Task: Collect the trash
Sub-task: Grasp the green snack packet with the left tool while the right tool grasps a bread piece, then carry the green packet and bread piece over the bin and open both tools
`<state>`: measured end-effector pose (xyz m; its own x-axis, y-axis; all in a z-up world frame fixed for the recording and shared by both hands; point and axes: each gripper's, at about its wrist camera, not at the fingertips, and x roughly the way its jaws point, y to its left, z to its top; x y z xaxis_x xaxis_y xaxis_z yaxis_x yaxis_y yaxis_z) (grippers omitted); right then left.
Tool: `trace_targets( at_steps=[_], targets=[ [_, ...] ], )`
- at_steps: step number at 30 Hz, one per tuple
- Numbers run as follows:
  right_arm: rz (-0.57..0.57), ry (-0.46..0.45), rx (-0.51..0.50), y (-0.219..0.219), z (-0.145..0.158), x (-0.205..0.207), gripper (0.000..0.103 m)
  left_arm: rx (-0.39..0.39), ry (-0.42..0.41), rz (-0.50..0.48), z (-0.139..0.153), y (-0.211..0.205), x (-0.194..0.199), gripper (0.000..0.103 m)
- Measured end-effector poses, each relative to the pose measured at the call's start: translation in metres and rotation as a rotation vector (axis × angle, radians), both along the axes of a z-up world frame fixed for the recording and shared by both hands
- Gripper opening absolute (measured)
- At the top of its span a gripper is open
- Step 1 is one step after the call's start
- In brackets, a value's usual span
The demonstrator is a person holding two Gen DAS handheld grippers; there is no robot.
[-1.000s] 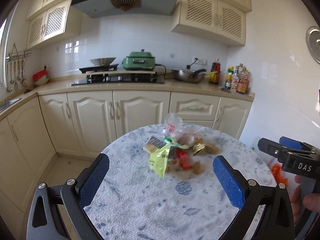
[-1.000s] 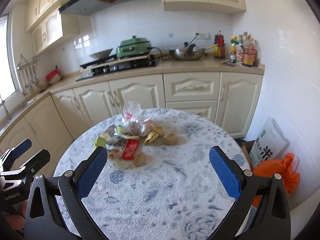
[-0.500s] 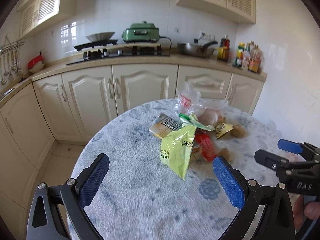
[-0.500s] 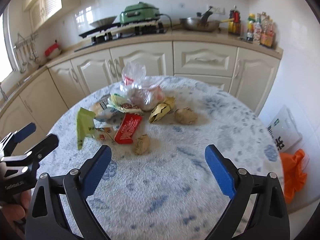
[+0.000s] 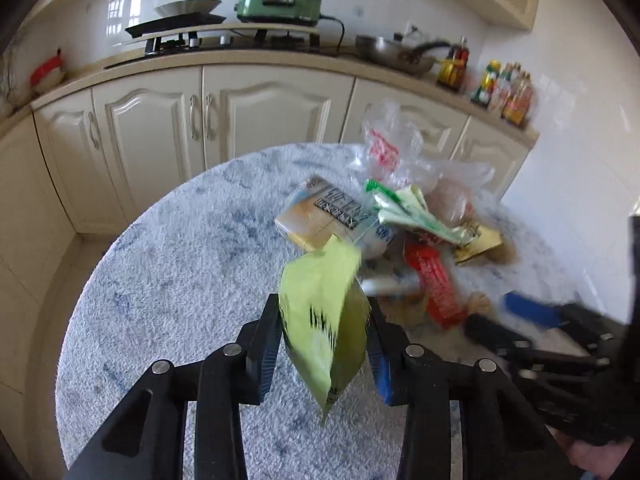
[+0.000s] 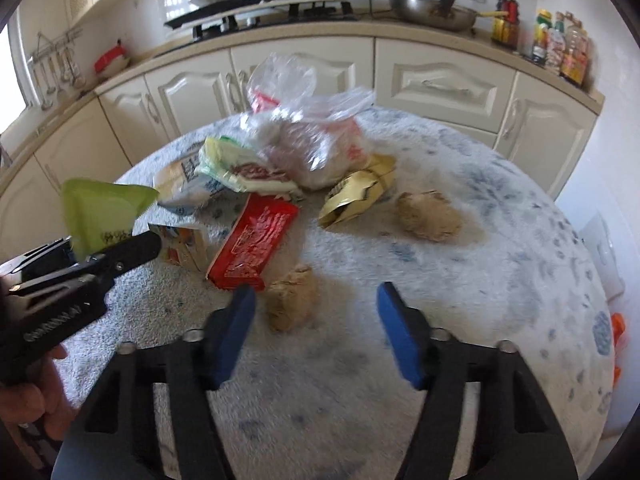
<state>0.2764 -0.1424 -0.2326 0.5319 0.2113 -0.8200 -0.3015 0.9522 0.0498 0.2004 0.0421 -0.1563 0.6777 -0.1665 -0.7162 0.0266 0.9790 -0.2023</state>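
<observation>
A pile of trash lies on the round table (image 5: 180, 280). My left gripper (image 5: 325, 328) is shut on a yellow-green packet (image 5: 324, 320), lifted off the table; the packet also shows in the right wrist view (image 6: 100, 212). My right gripper (image 6: 316, 316) is open, its jaws partly closed, just above the table around a brown crumpled paper ball (image 6: 294, 304). A red wrapper (image 6: 252, 244), a gold wrapper (image 6: 360, 194), a second paper ball (image 6: 428, 216), a small carton (image 6: 182, 246) and a clear plastic bag (image 6: 308, 140) lie beyond.
Cream kitchen cabinets (image 5: 240, 120) and a counter with a stove, a green pot (image 5: 280, 2), a pan and bottles stand behind the table. An orange bag (image 6: 618, 332) sits on the floor at the right.
My left gripper closed on the yellow-green packet and lifted it. My right gripper moved forward and down to the near paper ball, and its jaws narrowed.
</observation>
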Motion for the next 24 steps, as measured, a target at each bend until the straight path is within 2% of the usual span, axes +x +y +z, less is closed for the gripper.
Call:
trace_targets(
  at_steps=[2,3,4,8,13,24],
  targets=[
    [0.005,-0.021,-0.026,0.006,-0.001,0.000,0.042,0.014,-0.026,0.014,0.005,0.008,0.000,0.028],
    [0.014,-0.016,-0.015,0.007,-0.001,0.000,0.030,0.012,-0.027,0.014,0.006,0.010,0.000,0.026],
    [0.014,-0.017,-0.017,0.008,-0.002,0.000,0.028,0.009,-0.027,0.016,0.006,0.014,0.000,0.024],
    [0.008,-0.005,-0.002,0.004,-0.003,-0.008,0.028,0.017,-0.043,0.020,0.009,0.020,-0.010,0.024],
    [-0.019,-0.002,0.044,-0.013,0.001,-0.028,0.028,0.025,-0.066,-0.002,0.016,0.009,-0.042,0.024],
    [-0.063,-0.051,0.104,-0.050,0.034,-0.074,0.028,0.043,-0.104,-0.058,0.026,-0.023,-0.108,0.024]
  ],
)
